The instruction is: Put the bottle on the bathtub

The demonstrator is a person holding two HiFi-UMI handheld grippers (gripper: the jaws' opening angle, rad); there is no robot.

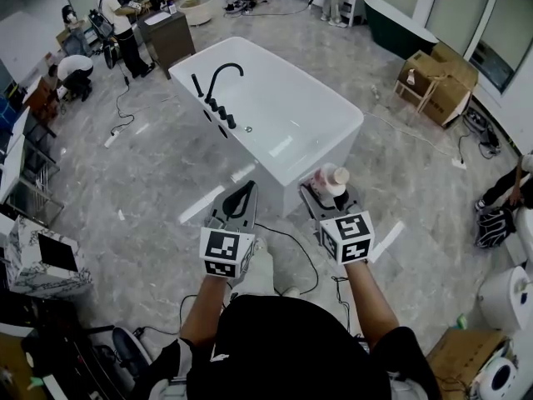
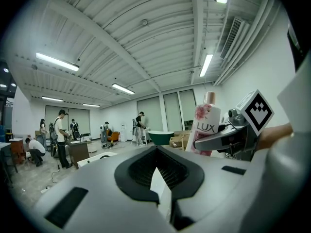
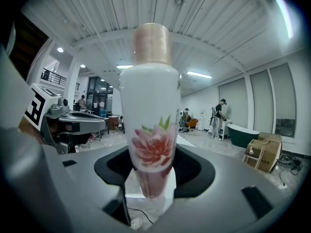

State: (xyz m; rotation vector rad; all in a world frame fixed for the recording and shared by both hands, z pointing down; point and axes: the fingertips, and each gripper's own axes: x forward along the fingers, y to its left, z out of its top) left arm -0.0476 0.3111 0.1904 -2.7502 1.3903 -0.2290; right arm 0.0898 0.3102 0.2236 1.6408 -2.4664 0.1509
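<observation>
A white bottle point(image 1: 331, 179) with a pink flower print and a tan cap stands upright in my right gripper point(image 1: 329, 200), which is shut on its lower part. The right gripper view shows the bottle point(image 3: 150, 115) filling the middle, held between the dark pads of the gripper point(image 3: 151, 181). The white bathtub point(image 1: 350, 113) lies just ahead of both grippers, its near corner below the bottle. My left gripper point(image 1: 240, 200) hovers to the left of the bottle, shut and empty. In the left gripper view the bottle point(image 2: 204, 125) shows at right beyond the shut gripper point(image 2: 156, 152).
A black faucet point(image 1: 221, 77) and handles stand on the tub's left rim. Cardboard boxes point(image 1: 437, 77) and a dark green tub point(image 1: 398, 23) are at the far right, a cabinet point(image 1: 166, 36) and several people at the back left. Cables run across the floor.
</observation>
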